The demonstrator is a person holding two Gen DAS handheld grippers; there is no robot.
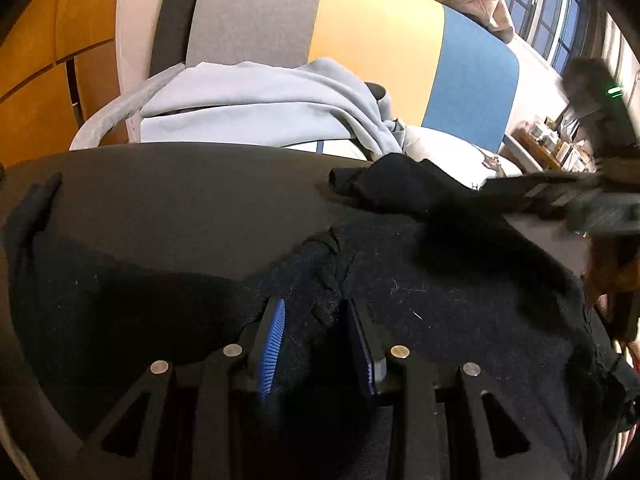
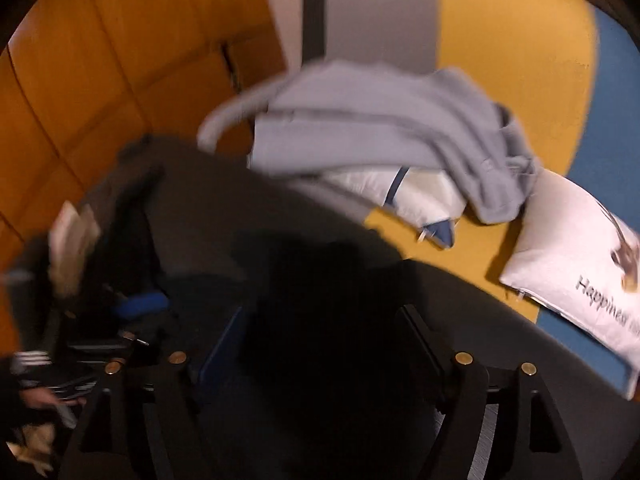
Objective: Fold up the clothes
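A black garment (image 1: pixel 440 300) lies spread over a dark table (image 1: pixel 180 192). My left gripper (image 1: pixel 318 320) is shut on a bunched fold of it, with cloth filling the space between the blue pads (image 1: pixel 272 340). At the right edge, my blurred right gripper (image 1: pixel 580 200) pulls a strip of the same garment taut above the table. In the right wrist view the black garment (image 2: pixel 320 280) fills the space between the fingers of my right gripper (image 2: pixel 320 336). My left gripper (image 2: pixel 136 308) shows at the left there, blurred.
Behind the table, a light grey hoodie (image 1: pixel 256 108) lies heaped on white pillows (image 2: pixel 580 260) against a grey, yellow and blue seat back (image 1: pixel 376 32). Orange wooden panels (image 1: pixel 36 80) stand at the left and windows (image 1: pixel 560 8) at the far right.
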